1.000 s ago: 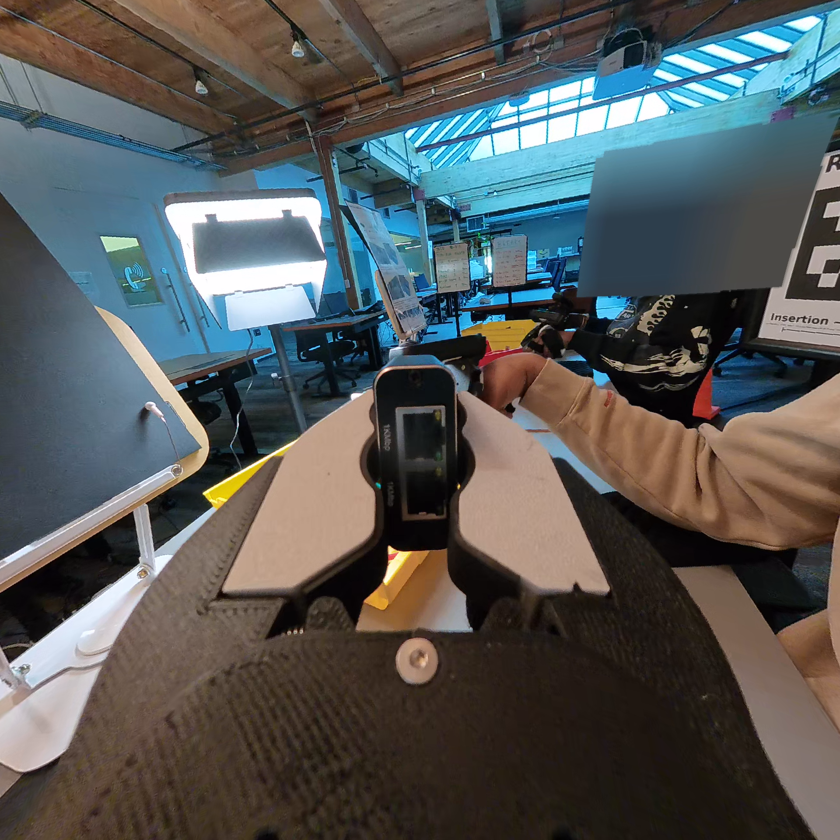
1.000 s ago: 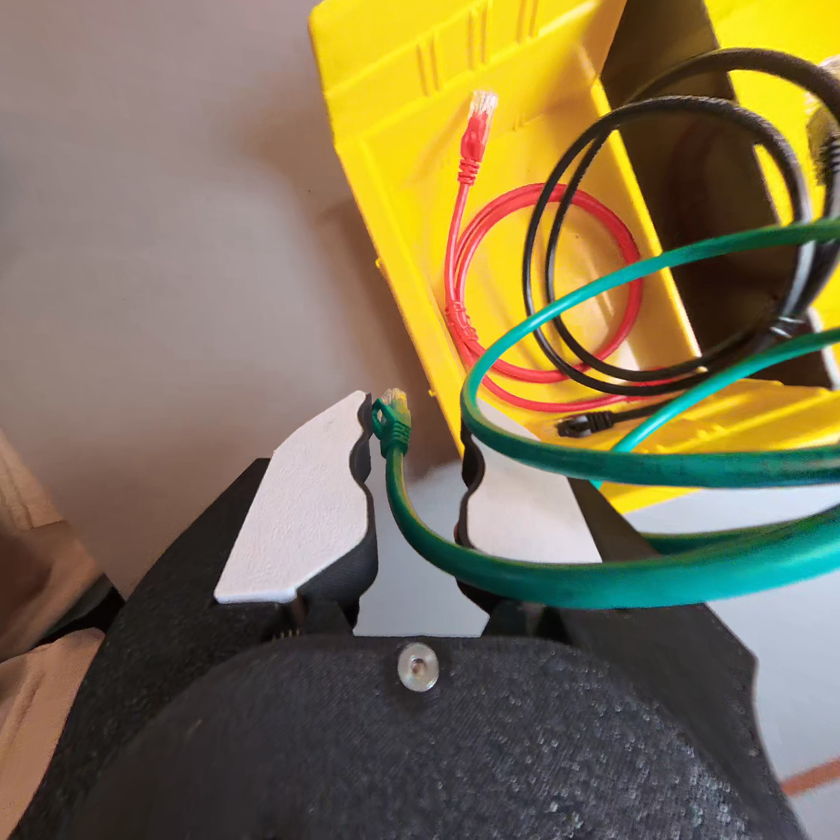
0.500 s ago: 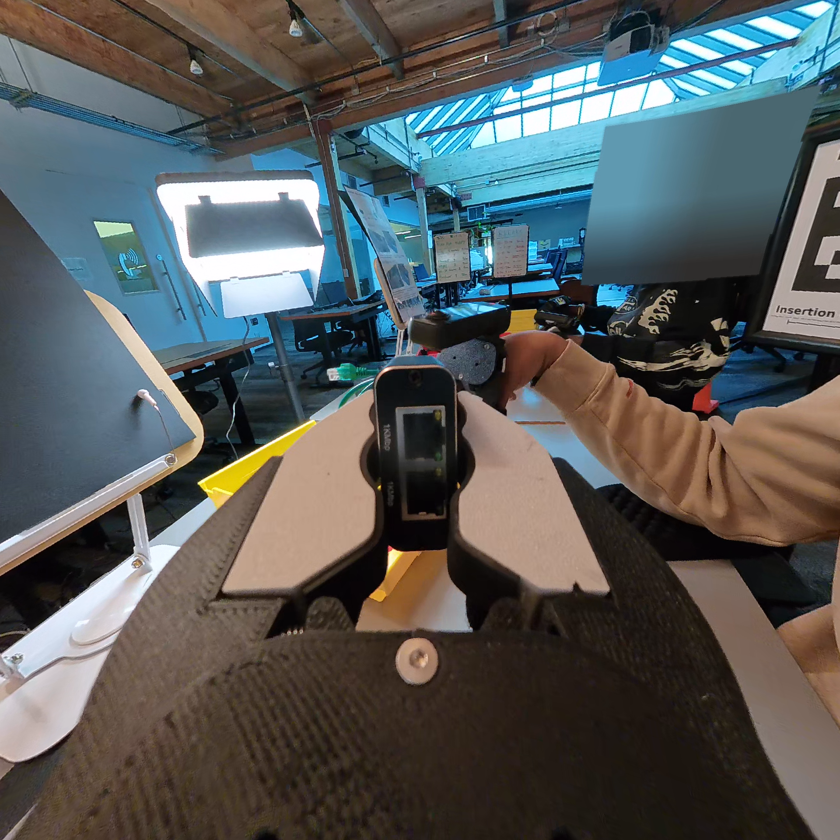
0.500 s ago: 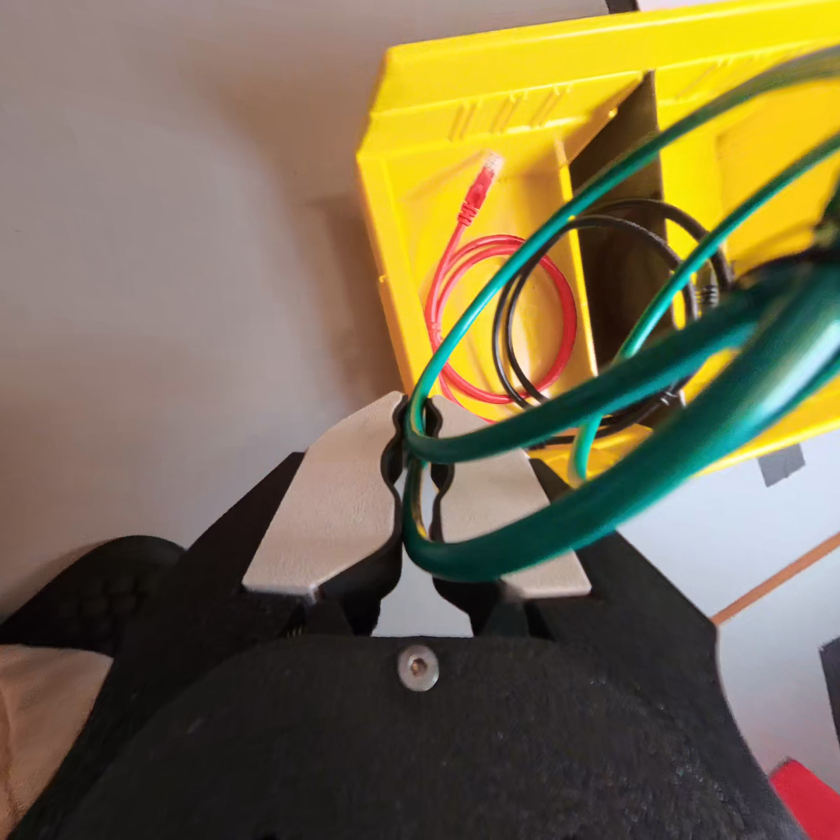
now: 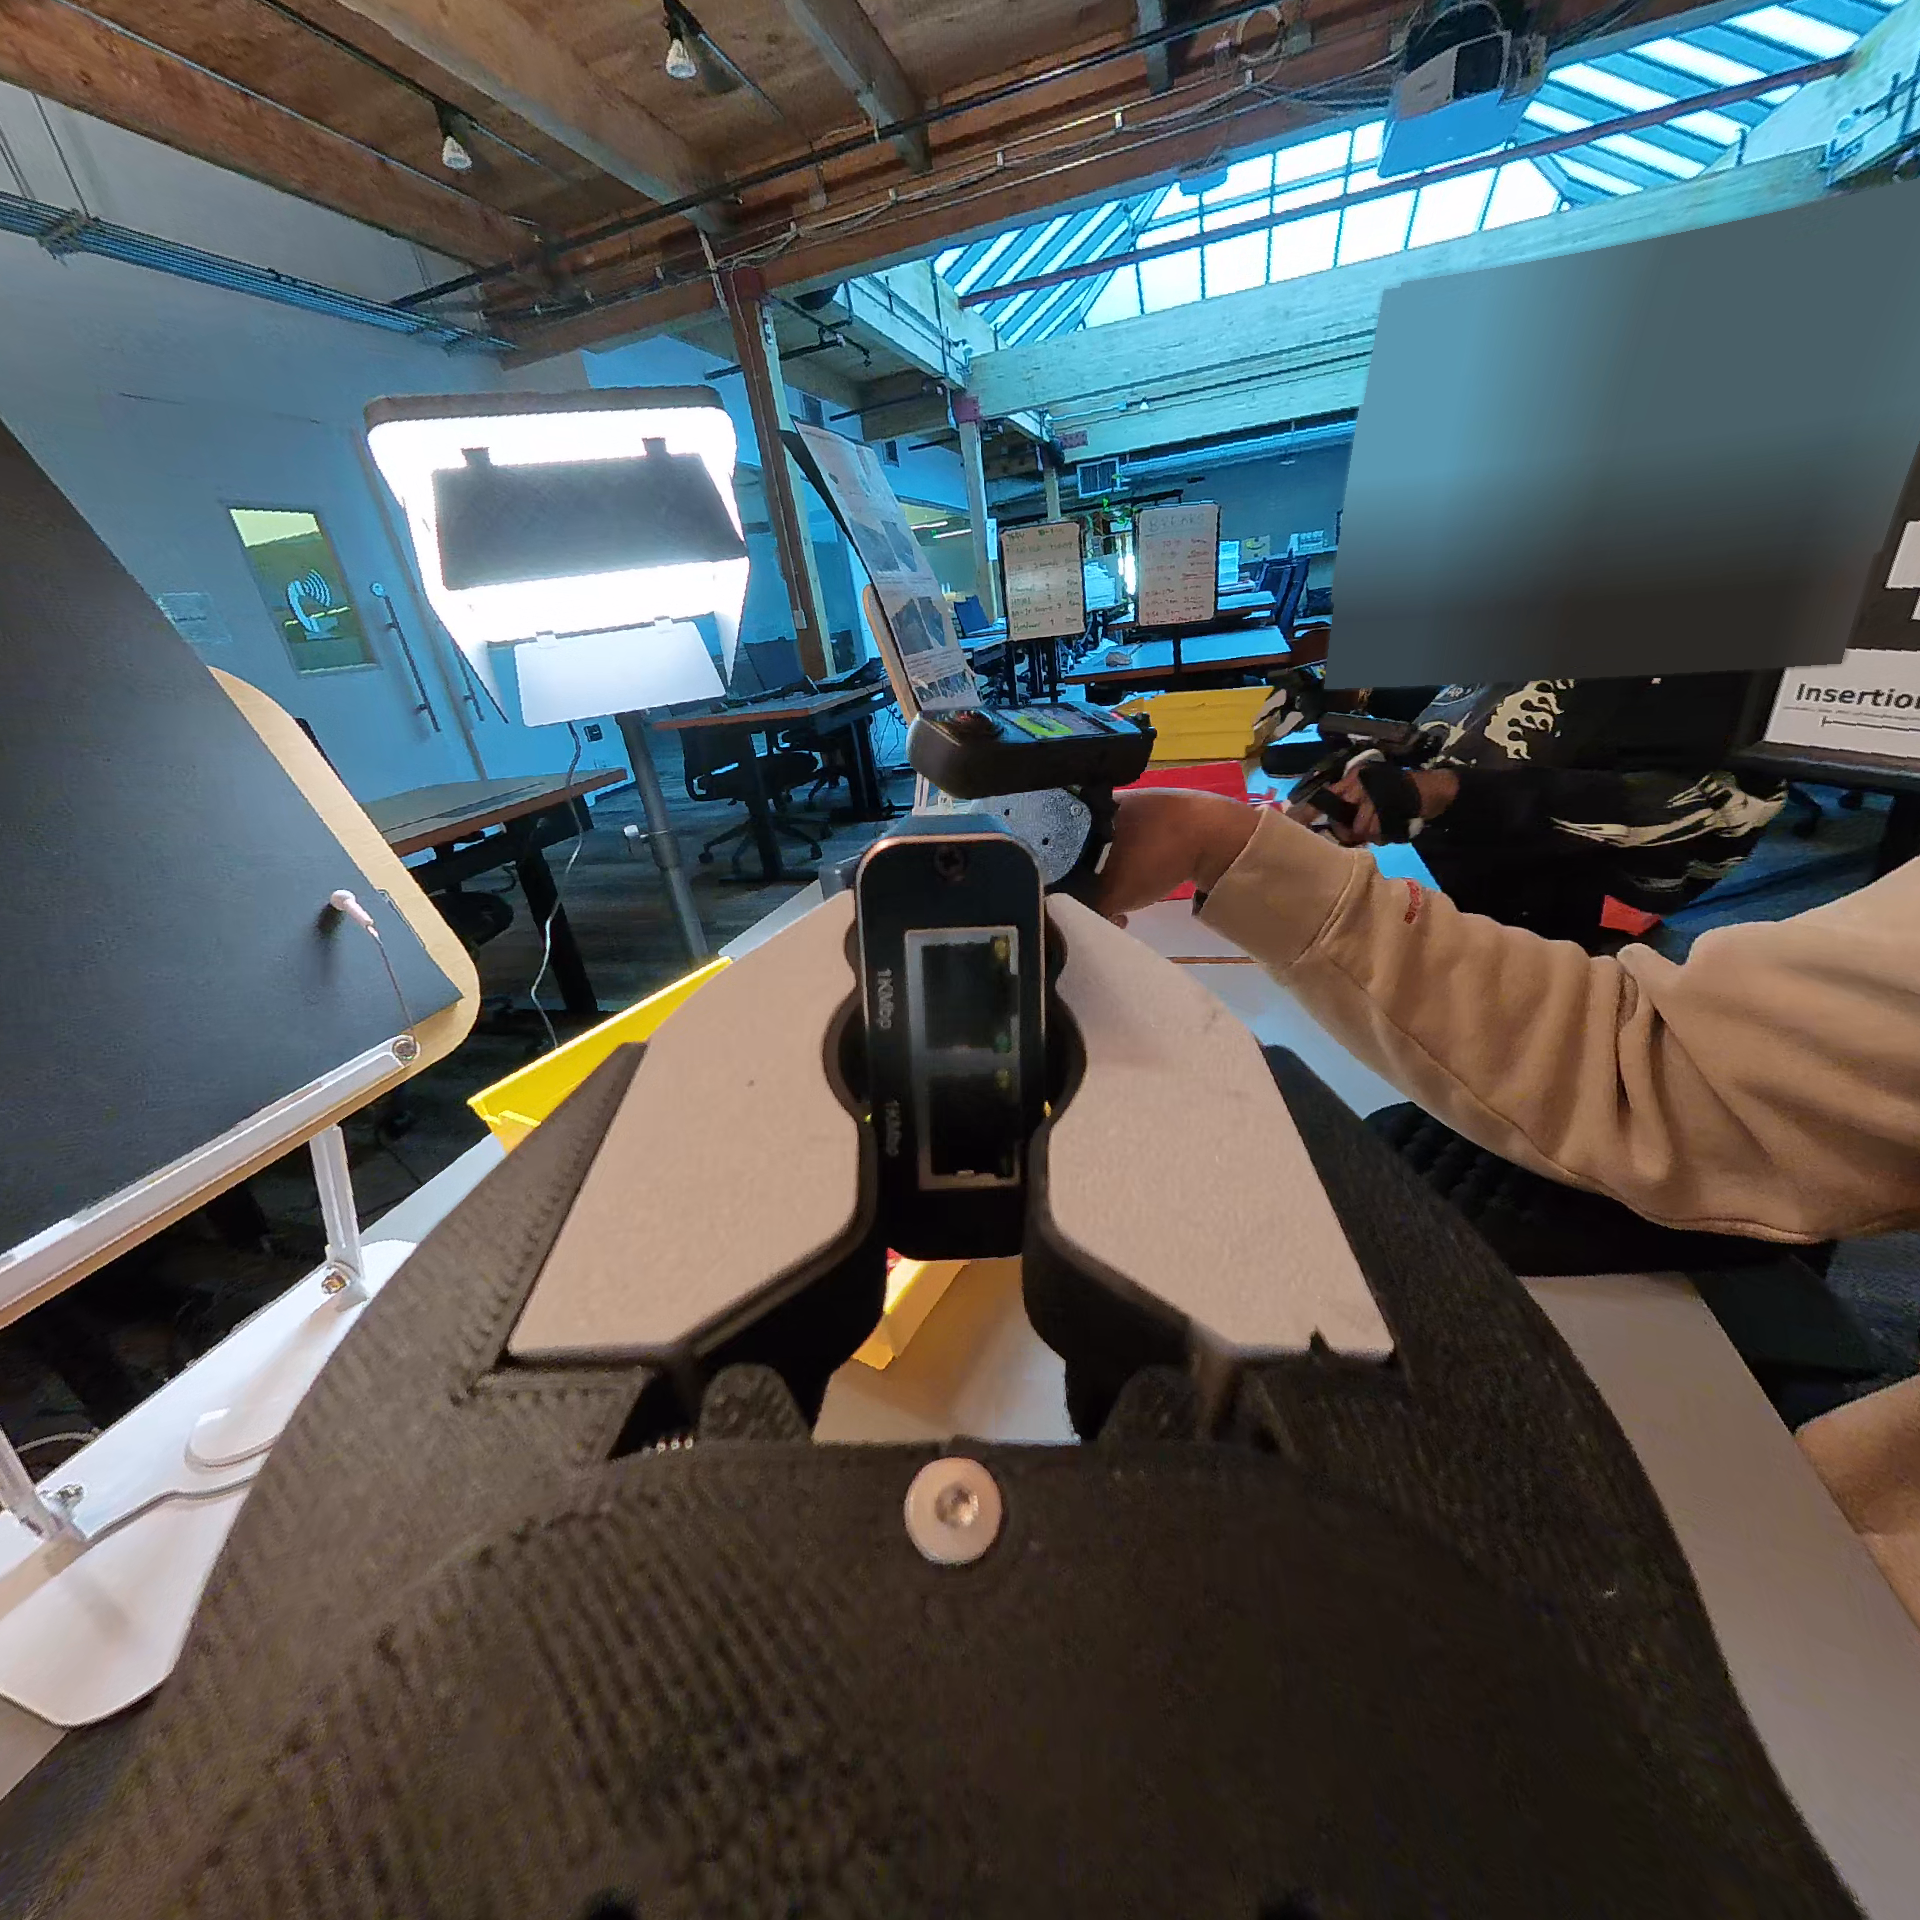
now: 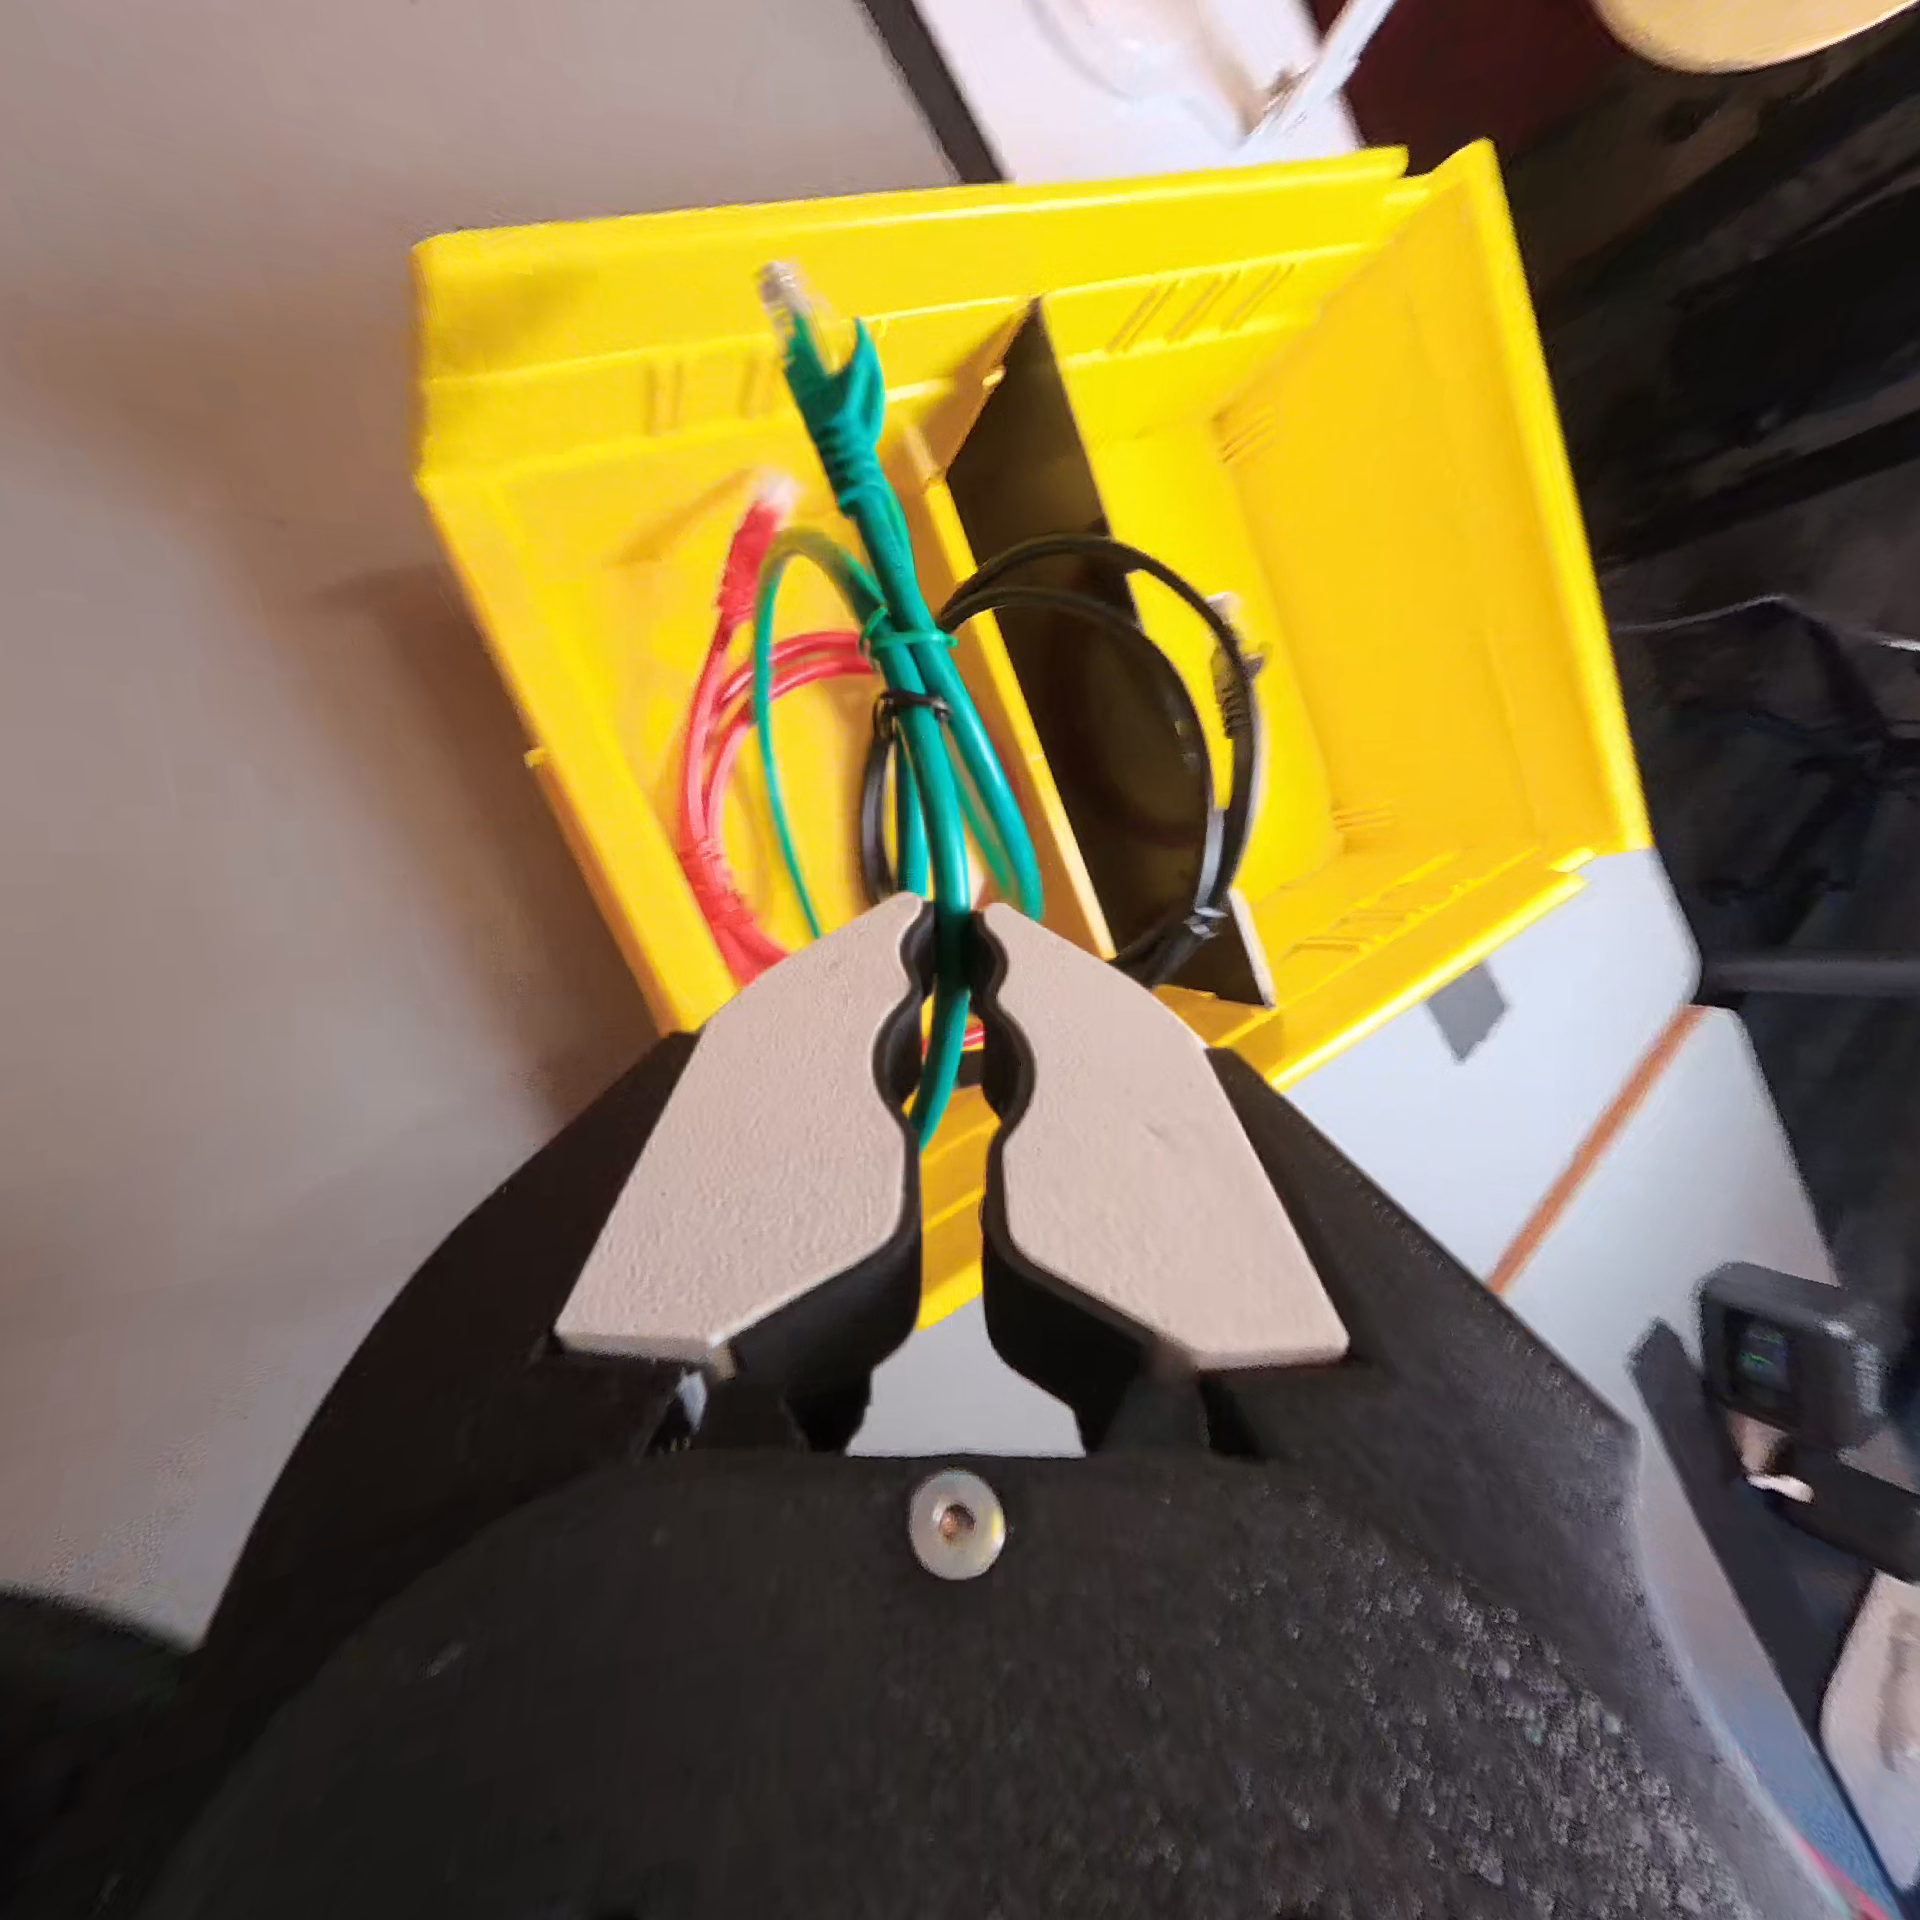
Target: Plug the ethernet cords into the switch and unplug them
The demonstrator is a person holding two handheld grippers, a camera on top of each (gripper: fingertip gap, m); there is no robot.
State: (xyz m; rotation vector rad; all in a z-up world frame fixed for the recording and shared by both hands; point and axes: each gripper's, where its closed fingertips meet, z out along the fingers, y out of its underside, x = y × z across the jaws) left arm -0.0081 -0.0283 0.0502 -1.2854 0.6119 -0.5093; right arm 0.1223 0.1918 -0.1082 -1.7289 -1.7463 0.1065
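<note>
My left gripper [image 5: 951, 935] is shut on a small black switch [image 5: 951, 1039], held upright above the table with its two empty ports facing the camera. My right gripper [image 6: 951, 920] is shut on a coiled green ethernet cord [image 6: 914, 769]; its plug [image 6: 805, 332] sticks out ahead of the fingertips, above the yellow bin [image 6: 1382, 582]. A red cord [image 6: 727, 748] and a black cord [image 6: 1195, 748] lie in the bin. The right gripper also shows in the left wrist view [image 5: 1023, 748], beyond the switch, held by a hand.
A black angled board on a white stand [image 5: 156, 883] is at the left. A beige sleeve [image 5: 1558, 1039] reaches across from the right. Another person [image 5: 1558, 790] sits behind. A studio light [image 5: 582, 540] stands in the back. The grey table [image 6: 260, 727] lies left of the bin. Some 30 cm of space lies between my two pairs of fingers.
The right gripper closed on the green cord, lifted it out of the bin and rose, so the plug now points forward. The left gripper held the switch still.
</note>
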